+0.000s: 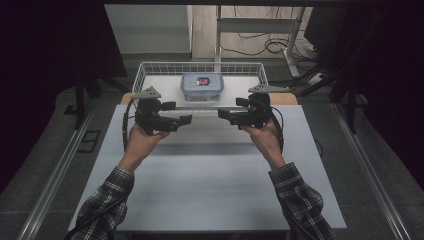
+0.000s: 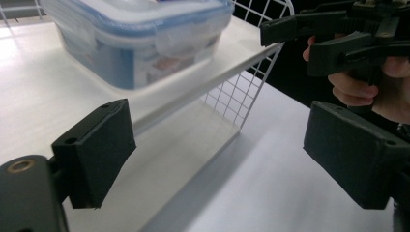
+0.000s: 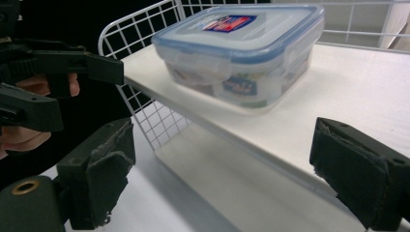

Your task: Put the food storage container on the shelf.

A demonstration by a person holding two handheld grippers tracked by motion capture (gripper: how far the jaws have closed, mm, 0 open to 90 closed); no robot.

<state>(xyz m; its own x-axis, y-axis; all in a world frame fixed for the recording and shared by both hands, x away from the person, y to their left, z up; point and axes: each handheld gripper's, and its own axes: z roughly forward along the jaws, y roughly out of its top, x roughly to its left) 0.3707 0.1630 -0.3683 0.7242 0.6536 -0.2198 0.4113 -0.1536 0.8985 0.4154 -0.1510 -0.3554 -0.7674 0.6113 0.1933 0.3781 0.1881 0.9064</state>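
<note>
White bench (image 1: 210,180) ahead of you carries a wire basket (image 1: 145,70) with the lidded box (image 1: 202,86) inside, untouched: both grippers, left (image 1: 186,119) and right (image 1: 222,114), hover at its front edge, fingers apart and empty, so grasping remains.

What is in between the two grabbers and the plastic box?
The front edge of the white wire basket lies between both open grippers, left and right, and the plastic box, as the high view shows.

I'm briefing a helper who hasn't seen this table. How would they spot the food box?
At the far edge of the white table stands a white wire basket. Inside it sits the box: clear plastic, square, with a blue-rimmed clip lid and a red-blue label on top.
</note>
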